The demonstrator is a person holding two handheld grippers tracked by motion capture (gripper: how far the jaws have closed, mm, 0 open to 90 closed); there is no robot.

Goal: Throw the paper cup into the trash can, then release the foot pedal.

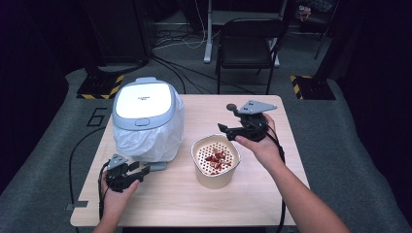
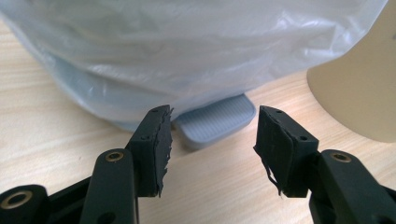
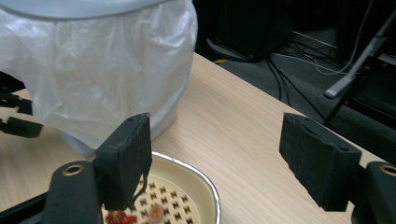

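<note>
Both forearms are seen bare, no sleeves worn. Each black gripper, left (image 1: 141, 171) and right (image 1: 224, 127), is topped by a grey three-cornered plate and trailed by a black cable. Brass-ringed screw holes and frayed black pads (image 2: 161, 149) are shown.

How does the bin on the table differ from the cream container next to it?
The bin has a closed white and grey-blue lid; the cream container is open at the top. The bin is taller and wider; the container is lower and smaller. A white plastic bag hangs around the bin, while the container holds a perforated insert with red scraps. Both stand upright on the wooden table.
</note>
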